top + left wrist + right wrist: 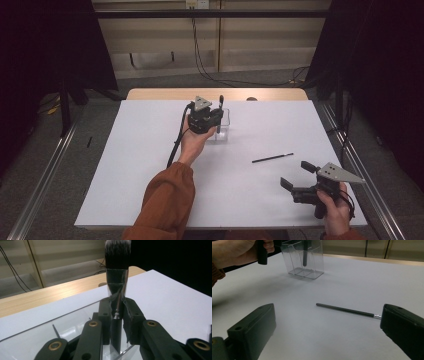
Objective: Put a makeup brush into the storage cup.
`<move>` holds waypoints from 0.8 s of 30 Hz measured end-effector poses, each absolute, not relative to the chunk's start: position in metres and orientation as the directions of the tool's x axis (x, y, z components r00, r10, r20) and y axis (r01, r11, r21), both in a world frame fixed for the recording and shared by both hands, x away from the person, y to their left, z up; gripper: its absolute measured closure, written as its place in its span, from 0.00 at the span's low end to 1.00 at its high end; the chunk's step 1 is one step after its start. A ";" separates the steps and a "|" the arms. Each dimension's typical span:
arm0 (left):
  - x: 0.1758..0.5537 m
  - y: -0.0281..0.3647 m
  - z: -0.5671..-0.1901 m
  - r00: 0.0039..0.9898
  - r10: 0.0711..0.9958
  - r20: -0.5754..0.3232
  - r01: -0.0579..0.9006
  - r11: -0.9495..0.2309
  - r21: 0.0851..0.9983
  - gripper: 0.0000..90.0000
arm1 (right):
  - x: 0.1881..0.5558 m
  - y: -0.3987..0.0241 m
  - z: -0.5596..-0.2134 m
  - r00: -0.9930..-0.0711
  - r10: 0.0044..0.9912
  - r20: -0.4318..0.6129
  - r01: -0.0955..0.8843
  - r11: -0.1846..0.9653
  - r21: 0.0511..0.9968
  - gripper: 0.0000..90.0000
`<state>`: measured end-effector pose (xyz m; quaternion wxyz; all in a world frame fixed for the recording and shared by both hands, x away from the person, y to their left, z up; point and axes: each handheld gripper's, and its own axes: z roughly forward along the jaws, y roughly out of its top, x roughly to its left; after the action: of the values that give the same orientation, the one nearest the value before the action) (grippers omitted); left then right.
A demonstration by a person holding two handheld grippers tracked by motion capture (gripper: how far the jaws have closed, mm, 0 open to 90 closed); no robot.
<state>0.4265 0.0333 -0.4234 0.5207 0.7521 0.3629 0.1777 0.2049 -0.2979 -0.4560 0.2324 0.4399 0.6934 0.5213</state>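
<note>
— Do you find any lettering, label, brand or number you can read?

— No. You have nothing legible on the brush (pixel 117 277) your left gripper (pixel 117 312) grips, nor on the clear holder (pixel 303 258) beneath it.

— And near that holder?

— The thin brush (pixel 347 310) lying well apart from the holder carries no readable mark, and the white table (pixel 150 150) under the holder is plain.
</note>
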 end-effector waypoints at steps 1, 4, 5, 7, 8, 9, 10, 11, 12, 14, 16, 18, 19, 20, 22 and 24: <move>0.427 0.034 -0.424 0.672 0.732 -0.112 0.362 -0.193 0.912 0.86 | 0.205 -0.298 -0.456 -0.506 0.852 0.136 0.367 0.070 0.927 0.00; 0.424 0.033 -0.422 0.680 0.726 -0.102 0.356 -0.205 0.912 0.86 | 0.205 -0.298 -0.456 -0.505 0.852 0.136 0.369 0.071 0.927 0.00; 0.424 0.032 -0.421 0.683 0.724 -0.098 0.352 -0.209 0.912 0.86 | 0.205 -0.298 -0.456 -0.504 0.852 0.137 0.369 0.070 0.927 0.00; 0.424 0.032 -0.421 0.678 0.730 -0.090 0.350 -0.213 0.912 0.86 | 0.205 -0.298 -0.456 -0.504 0.853 0.136 0.369 0.070 0.927 0.00; 0.425 0.032 -0.422 0.675 0.732 -0.094 0.358 -0.213 0.909 0.86 | 0.205 -0.298 -0.456 -0.505 0.852 0.135 0.367 0.071 0.927 0.00; 0.426 0.034 -0.423 0.675 0.731 -0.101 0.363 -0.209 0.908 0.86 | 0.205 -0.298 -0.456 -0.504 0.853 0.137 0.368 0.068 0.927 0.00; 0.426 0.034 -0.423 0.673 0.732 -0.102 0.364 -0.208 0.908 0.86 | 0.205 -0.298 -0.456 -0.505 0.852 0.138 0.368 0.068 0.927 0.00; 0.425 0.035 -0.424 0.674 0.731 -0.103 0.363 -0.207 0.908 0.85 | 0.205 -0.298 -0.456 -0.505 0.852 0.138 0.367 0.068 0.928 0.00; 0.426 0.035 -0.423 0.678 0.727 -0.110 0.368 -0.206 0.907 0.84 | 0.205 -0.298 -0.456 -0.505 0.852 0.137 0.368 0.069 0.927 0.00; 0.425 0.036 -0.422 0.673 0.732 -0.109 0.369 -0.205 0.907 0.78 | 0.205 -0.298 -0.456 -0.504 0.853 0.137 0.368 0.069 0.927 0.00; 0.426 0.038 -0.421 0.672 0.730 -0.121 0.371 -0.192 0.909 0.78 | 0.205 -0.298 -0.456 -0.505 0.852 0.136 0.369 0.071 0.927 0.00; 0.426 0.039 -0.421 0.671 0.730 -0.132 0.380 -0.184 0.907 0.74 | 0.205 -0.297 -0.456 -0.506 0.851 0.136 0.369 0.071 0.927 0.00; 0.425 0.040 -0.420 0.671 0.731 -0.128 0.378 -0.189 0.906 0.73 | 0.205 -0.297 -0.456 -0.509 0.850 0.135 0.368 0.073 0.927 0.00; 0.425 0.041 -0.420 0.669 0.731 -0.134 0.380 -0.181 0.907 0.72 | 0.205 -0.297 -0.456 -0.508 0.850 0.136 0.369 0.072 0.927 0.00; 0.424 0.042 -0.420 0.666 0.734 -0.136 0.382 -0.179 0.907 0.69 | 0.205 -0.297 -0.456 -0.507 0.851 0.136 0.369 0.072 0.927 0.00; 0.424 0.045 -0.420 0.667 0.733 -0.135 0.381 -0.179 0.907 0.67 | 0.205 -0.298 -0.456 -0.505 0.852 0.135 0.369 0.071 0.927 0.00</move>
<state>0.4239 0.0445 -0.4201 0.5218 0.7490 0.3718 0.1686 0.2052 -0.2977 -0.4564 0.2323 0.4399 0.6941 0.5204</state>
